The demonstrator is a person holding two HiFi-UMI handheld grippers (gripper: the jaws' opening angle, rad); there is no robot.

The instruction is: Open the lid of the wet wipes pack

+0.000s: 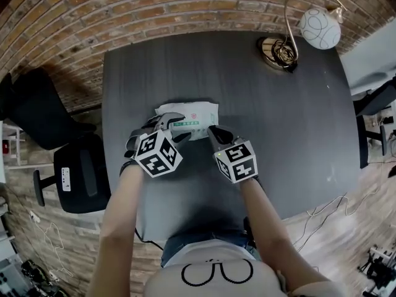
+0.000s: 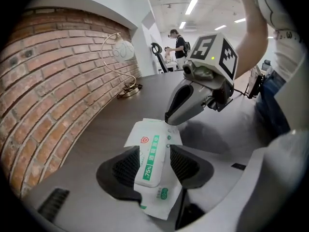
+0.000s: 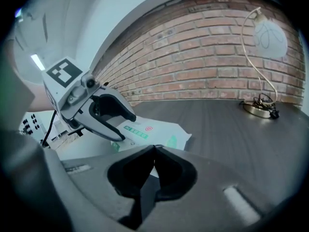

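Observation:
A white wet wipes pack (image 1: 197,113) with a green-labelled lid (image 2: 150,162) lies on the dark table (image 1: 291,122). My left gripper (image 1: 169,126) reaches in from the near left. In the left gripper view its jaws (image 2: 154,166) press on both sides of the pack around the lid. My right gripper (image 1: 214,131) is shut, and its tip (image 2: 168,122) touches the pack's edge at the lid's end. In the right gripper view its pads (image 3: 154,153) meet with nothing visible between them, and the pack (image 3: 161,133) lies just beyond.
A desk lamp with a white globe (image 1: 320,27) and a round base (image 1: 277,48) stands at the table's far right corner. A brick wall (image 1: 154,11) runs behind the table. A black chair (image 1: 77,173) stands at the left. A person stands far off (image 2: 179,43).

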